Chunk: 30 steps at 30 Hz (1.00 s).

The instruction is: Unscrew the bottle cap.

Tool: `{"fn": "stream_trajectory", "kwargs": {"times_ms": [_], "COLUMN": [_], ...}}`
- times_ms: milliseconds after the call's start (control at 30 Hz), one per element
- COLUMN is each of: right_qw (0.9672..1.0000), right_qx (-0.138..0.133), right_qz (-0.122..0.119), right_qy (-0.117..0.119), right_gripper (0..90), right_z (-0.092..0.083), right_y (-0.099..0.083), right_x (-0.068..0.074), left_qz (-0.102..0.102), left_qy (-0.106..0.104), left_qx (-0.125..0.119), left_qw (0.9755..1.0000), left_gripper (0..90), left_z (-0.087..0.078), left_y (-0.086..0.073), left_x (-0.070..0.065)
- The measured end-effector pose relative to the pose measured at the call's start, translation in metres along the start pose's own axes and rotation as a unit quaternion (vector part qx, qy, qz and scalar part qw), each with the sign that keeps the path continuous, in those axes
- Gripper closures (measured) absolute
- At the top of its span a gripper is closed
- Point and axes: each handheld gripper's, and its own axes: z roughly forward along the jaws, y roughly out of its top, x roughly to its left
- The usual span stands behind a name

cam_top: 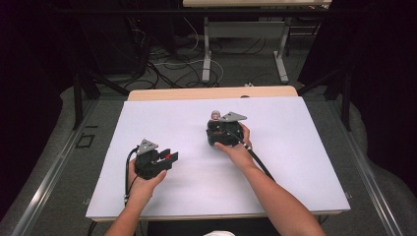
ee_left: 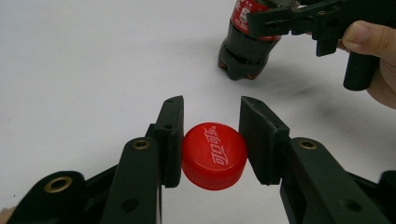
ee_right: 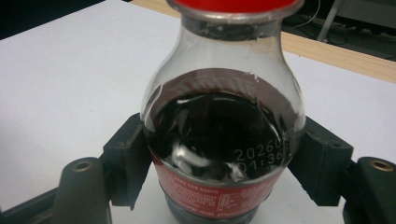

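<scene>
Cap off or going on: bottle clamped, cap between the other jaws

We see the right gripper [cam_top: 216, 129] closed on the cola bottle [ee_right: 223, 140], standing mid-table; the left gripper [ee_left: 211, 140] holds the red cap [ee_left: 214, 155], one jaw touching, the other with a sliver of gap. We judge recapping next, needing alignment over the neck

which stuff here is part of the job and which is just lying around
In use:
- red plastic screw cap, gripped by the left tongs
- small clear cola bottle with red label, gripped by the right tongs

Lying about:
- cables on the floor
- far table's grey legs
</scene>
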Motion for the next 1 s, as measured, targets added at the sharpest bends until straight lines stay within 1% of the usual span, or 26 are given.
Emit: {"fn": "stream_trajectory", "kwargs": {"times_ms": [100,133,167,200,267,300,400,467,500,567,600,633,700,767,800,833,867,900,967,1000], "right_qw": [1.0000,1.0000,0.9999,0.9999,0.9999,0.9999,0.9998,0.9999,0.9999,0.9997,0.9995,0.9993,0.9993,0.9992,0.9993,0.9992,0.9992,0.9994,0.9993,0.9991], "right_qx": [0.003,0.000,0.009,0.009,0.014,0.014,0.017,0.016,0.016,0.022,0.025,0.031,0.031,0.033,0.028,0.031,0.033,0.033,0.037,0.041], "right_qz": [0.001,0.002,0.001,0.002,-0.002,0.002,-0.006,-0.001,0.002,0.012,0.019,0.019,0.020,0.022,0.024,0.023,0.020,0.009,0.004,0.001], "right_qy": [0.002,0.006,0.005,0.006,0.007,0.008,-0.001,-0.001,-0.002,0.000,-0.001,-0.003,-0.004,-0.002,-0.003,-0.004,-0.005,-0.007,-0.007,-0.010], "right_gripper": [24.2,23.1,21.4,19.7,17.2,16.2,14.8,13.3,10.9,8.0,7.5,6.4,4.4,1.0,0.0,0.0,0.0,0.0,0.0,0.0], "right_z": [0.001,0.002,0.002,0.002,0.002,0.003,0.002,0.001,0.000,-0.002,-0.003,-0.005,-0.009,-0.014,-0.016,-0.018,-0.021,-0.023,-0.030,-0.032], "right_y": [-0.001,-0.001,-0.001,-0.002,-0.003,-0.003,-0.005,-0.007,-0.008,-0.008,-0.009,-0.009,-0.010,-0.010,-0.011,-0.012,-0.012,-0.014,-0.016,-0.017], "right_x": [-0.001,-0.002,-0.002,-0.002,-0.001,0.000,0.001,0.001,0.000,-0.001,-0.002,-0.003,-0.003,-0.004,-0.003,-0.003,-0.002,-0.002,0.000,0.000], "left_qz": [-0.001,-0.001,0.001,-0.002,-0.001,-0.001,-0.002,-0.003,-0.004,-0.004,-0.001,-0.005,-0.007,-0.006,-0.006,-0.003,-0.006,-0.006,-0.003,-0.001], "left_qy": [0.001,0.001,0.002,0.004,0.004,0.003,0.003,0.004,0.004,0.003,0.002,0.004,0.006,0.007,0.007,0.008,0.007,0.006,0.003,0.004], "left_qx": [-0.002,-0.002,0.000,-0.004,-0.003,-0.002,0.000,-0.002,-0.002,-0.003,0.004,-0.001,-0.003,0.000,0.000,0.002,-0.001,0.001,0.006,0.003], "left_qw": [1.0000,1.0000,1.0000,1.0000,1.0000,1.0000,1.0000,1.0000,1.0000,1.0000,1.0000,1.0000,1.0000,1.0000,1.0000,1.0000,1.0000,1.0000,1.0000,1.0000], "left_gripper": [61.7,61.7,61.7,61.7,61.7,61.7,61.7,61.7,61.7,61.6,61.6,61.6,61.6,61.6,61.6,61.7,61.7,61.6,61.6,61.6], "left_z": [0.000,0.000,-0.001,0.000,0.000,0.001,0.002,0.002,0.002,0.003,0.002,0.003,0.004,0.005,0.005,0.005,0.006,0.006,0.006,0.007], "left_y": [0.000,0.000,0.000,0.000,-0.001,-0.001,-0.001,-0.001,-0.002,-0.002,-0.002,-0.002,-0.003,-0.003,-0.003,-0.003,-0.004,-0.003,-0.003,-0.004], "left_x": [0.000,0.000,0.001,0.000,0.001,0.001,0.001,0.000,-0.001,0.000,0.001,0.000,0.000,0.001,0.001,0.001,0.000,0.000,-0.001,-0.002]}}
